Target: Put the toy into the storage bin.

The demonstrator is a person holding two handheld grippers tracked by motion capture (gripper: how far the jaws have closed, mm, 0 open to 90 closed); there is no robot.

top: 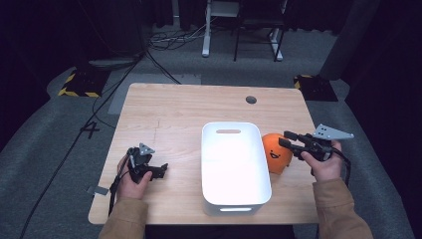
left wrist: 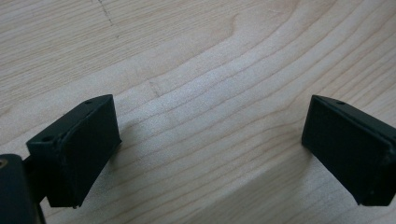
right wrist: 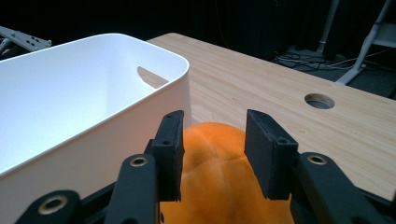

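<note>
Right gripper (top: 288, 140) is over the orange plush toy (top: 275, 152), the soft round one with a little face, which sits on the table (top: 174, 107) just beside the right wall of the white bin (top: 236, 199). In the right gripper view the two black jaws stand partly parted above the plush toy (right wrist: 219, 182), one to each side of its top, with a gap between the pads (right wrist: 265, 154) and the fabric. So no grasp yet, by the look of it; the jaws straddle but do not pinch.

The white bin (right wrist: 170, 88) is empty inside, handle cut-outs at both ends, nothing dropped in. If the job is to put the toy in the bin, that is all ahead: close on it, lift it over the wall, let go inside.

Left gripper (top: 158, 171) rests low over bare wood on the other side of the bin, well apart from the toy. In the left gripper view its jaws are spread wide, with plain table (left wrist: 201, 70) grain between them and nothing held.

Early stage, I'd judge: approach made, pick not done.
</note>
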